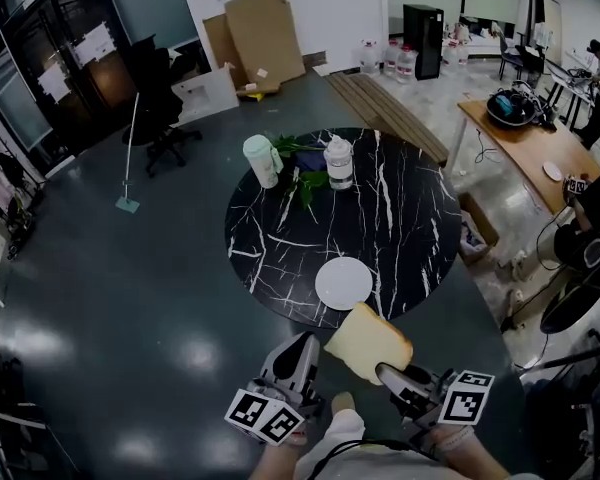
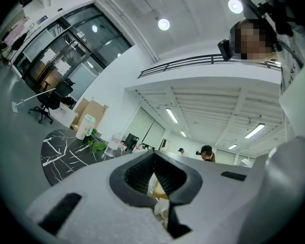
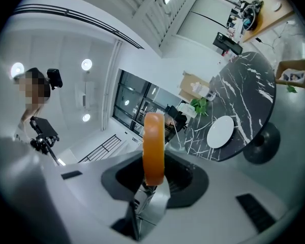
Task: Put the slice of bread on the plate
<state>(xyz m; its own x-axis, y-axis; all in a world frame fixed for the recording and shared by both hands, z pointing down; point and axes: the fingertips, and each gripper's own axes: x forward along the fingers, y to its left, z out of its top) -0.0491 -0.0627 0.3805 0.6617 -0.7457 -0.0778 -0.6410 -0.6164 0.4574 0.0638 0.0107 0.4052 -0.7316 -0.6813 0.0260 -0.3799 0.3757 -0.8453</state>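
The right tongs are clenched on the slice of bread, gripping it at its near edge so that most of the slice sticks out ahead of them. In the right gripper view the slice shows edge-on, its brown crust standing upright between the jaws. The bread hangs in the air at the near rim of the round black marble table, just short of the white plate and not touching it. The plate lies flat and bare on the table, close to that same near rim. The left tongs are held level beside the bread, on its left, their jaws drawn together with nothing gripped between them. At the far side of the table stand a pale green cup and a clear jar with a white lid, with some green leaves lying between and in front of them, well apart from the plate.
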